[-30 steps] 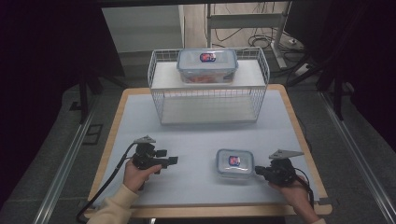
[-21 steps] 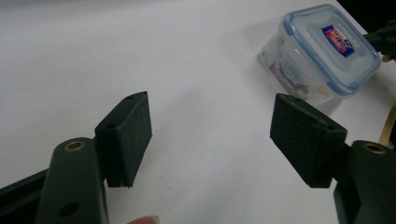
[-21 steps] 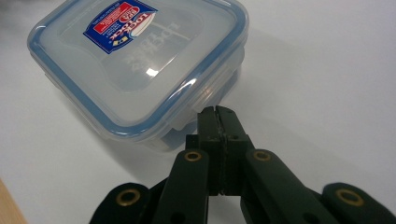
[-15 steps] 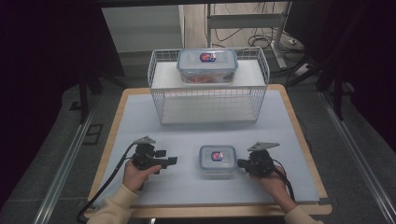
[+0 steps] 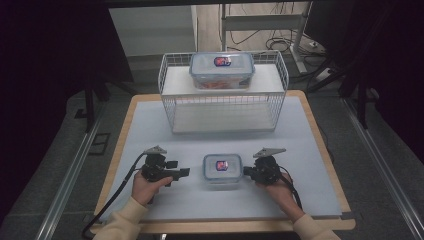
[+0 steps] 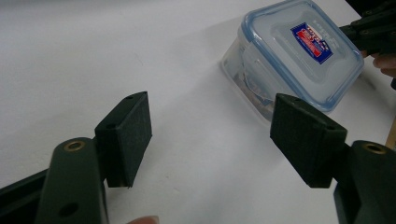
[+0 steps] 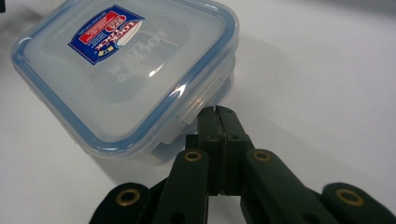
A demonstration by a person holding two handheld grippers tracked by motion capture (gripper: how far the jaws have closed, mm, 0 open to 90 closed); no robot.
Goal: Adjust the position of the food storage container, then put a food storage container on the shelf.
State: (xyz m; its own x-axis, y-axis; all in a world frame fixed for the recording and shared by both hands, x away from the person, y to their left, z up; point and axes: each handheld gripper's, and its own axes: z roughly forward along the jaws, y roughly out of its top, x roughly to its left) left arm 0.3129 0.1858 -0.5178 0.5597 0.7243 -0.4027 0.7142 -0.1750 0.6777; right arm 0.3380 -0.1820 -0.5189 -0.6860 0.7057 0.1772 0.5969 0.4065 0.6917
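R gripper [image 7: 217,116]: fingers clenched together, nothing between them, tips pressed against side latch of small box [image 7: 126,74]. Reads as a push, not a grasp.

L gripper [image 6: 210,140]: fingers released, spread wide, nothing between. Box [image 6: 299,51] ahead and off to one side of the gap in left gripper view, apart from both pads. Not yet lined up.

High view: box [image 5: 222,167] on desk [image 5: 150,125], near front edge, roughly mid-way between L gripper [image 5: 182,172] and R gripper [image 5: 246,171]. R touching box's right side; L just beside its left side, small gap remaining. R nearer, already in contact.

Box near-square, rounded corners, blue-rimmed clear lid, red/blue sticker on top. No strong long axis; sits slightly skewed to desk edge. Lid on, latches appear down.

Key relation: box lies straight between the two grippers, on the line joining them. Any further shove from R sends box toward L's spread fingers. Judgement: L's gap looks wide enough for box side or lid edge, but needs box more centred ahead of it.

Farther out: wire rack [image 5: 223,95] at desk rear, well apart. Larger box [image 5: 221,69] on rack's upper shelf, lid on, reddish contents. Lower shelf bare.

Risk, prob.: box pivoting on contact rather than sliding straight.
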